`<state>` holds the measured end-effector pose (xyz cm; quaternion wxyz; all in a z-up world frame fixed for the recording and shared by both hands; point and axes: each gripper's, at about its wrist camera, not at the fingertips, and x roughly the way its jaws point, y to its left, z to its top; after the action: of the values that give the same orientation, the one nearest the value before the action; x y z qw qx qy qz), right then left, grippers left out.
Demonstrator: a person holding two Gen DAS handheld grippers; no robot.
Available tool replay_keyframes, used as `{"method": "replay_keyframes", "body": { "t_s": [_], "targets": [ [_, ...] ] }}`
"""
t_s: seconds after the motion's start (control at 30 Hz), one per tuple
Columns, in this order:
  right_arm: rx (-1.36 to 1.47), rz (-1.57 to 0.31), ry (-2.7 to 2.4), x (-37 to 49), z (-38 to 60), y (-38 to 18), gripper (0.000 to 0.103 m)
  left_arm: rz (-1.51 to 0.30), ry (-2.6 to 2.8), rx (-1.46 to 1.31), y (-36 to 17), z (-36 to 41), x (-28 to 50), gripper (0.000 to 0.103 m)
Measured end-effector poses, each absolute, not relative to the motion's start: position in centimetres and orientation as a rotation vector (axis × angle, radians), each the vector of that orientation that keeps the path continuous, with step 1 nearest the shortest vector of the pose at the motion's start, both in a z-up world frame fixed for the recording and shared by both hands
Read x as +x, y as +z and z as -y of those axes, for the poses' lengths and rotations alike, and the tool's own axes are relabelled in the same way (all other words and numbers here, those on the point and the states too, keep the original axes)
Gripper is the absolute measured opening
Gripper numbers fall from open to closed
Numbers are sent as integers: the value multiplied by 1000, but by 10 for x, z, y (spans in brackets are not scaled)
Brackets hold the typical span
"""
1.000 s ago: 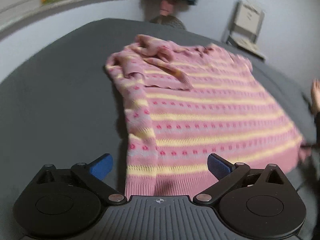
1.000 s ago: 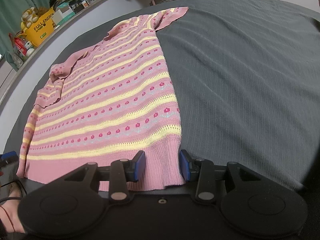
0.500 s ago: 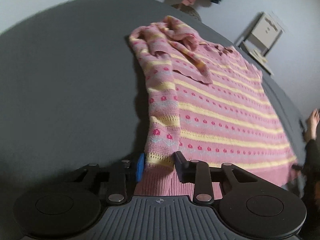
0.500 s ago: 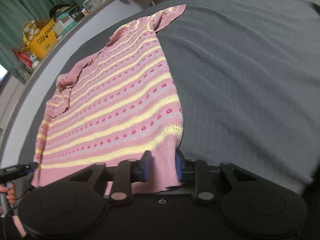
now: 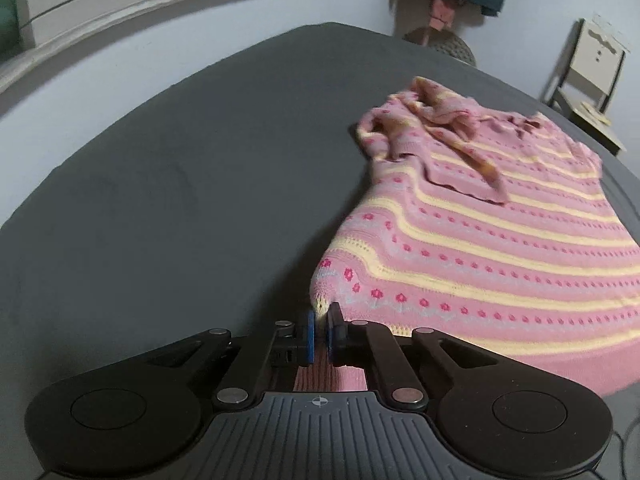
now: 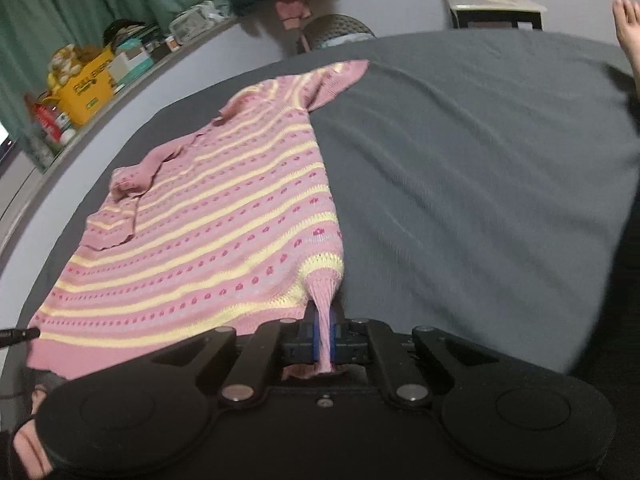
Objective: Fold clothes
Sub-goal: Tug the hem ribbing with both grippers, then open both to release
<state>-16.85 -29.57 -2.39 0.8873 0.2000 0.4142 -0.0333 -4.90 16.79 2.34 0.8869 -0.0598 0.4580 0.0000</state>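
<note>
A pink knit sweater (image 5: pixel 500 248) with yellow stripes and red dots lies spread on a dark grey sheet (image 5: pixel 180 200). Its left sleeve (image 5: pixel 448 136) is folded across the chest, crumpled near the collar. My left gripper (image 5: pixel 319 334) is shut on the ribbed hem at the sweater's left bottom corner. In the right wrist view the sweater (image 6: pixel 224 216) stretches away, and my right gripper (image 6: pixel 325 340) is shut on the hem's right bottom corner, which is pulled up into a narrow ridge. Both corners are lifted slightly off the sheet.
The grey sheet (image 6: pixel 480 184) covers a wide bed surface to the right. A ledge with a yellow box (image 6: pixel 86 88) and clutter runs along the left wall. A white chair (image 5: pixel 588 76) stands far right. A bare foot (image 6: pixel 628 28) shows at the right edge.
Both grippers went from open to shut on the hem corners. The left one shifted to the sweater's left corner, and both corners have risen off the sheet.
</note>
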Motion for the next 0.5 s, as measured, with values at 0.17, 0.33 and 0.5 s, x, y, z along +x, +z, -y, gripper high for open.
{"method": "replay_keyframes", "body": {
  "t_s": [0.17, 0.33, 0.5],
  "targets": [
    [418, -862, -74, -187, 314, 18, 4, -1007, -53, -113, 48, -159, -59, 6],
    [407, -966, -84, -196, 327, 24, 4, -1116, -120, -92, 44, -147, -66, 6],
    [362, -1125, -101, -168, 314, -21, 5, -1295, -109, -29, 0, -129, -53, 7]
  ]
}}
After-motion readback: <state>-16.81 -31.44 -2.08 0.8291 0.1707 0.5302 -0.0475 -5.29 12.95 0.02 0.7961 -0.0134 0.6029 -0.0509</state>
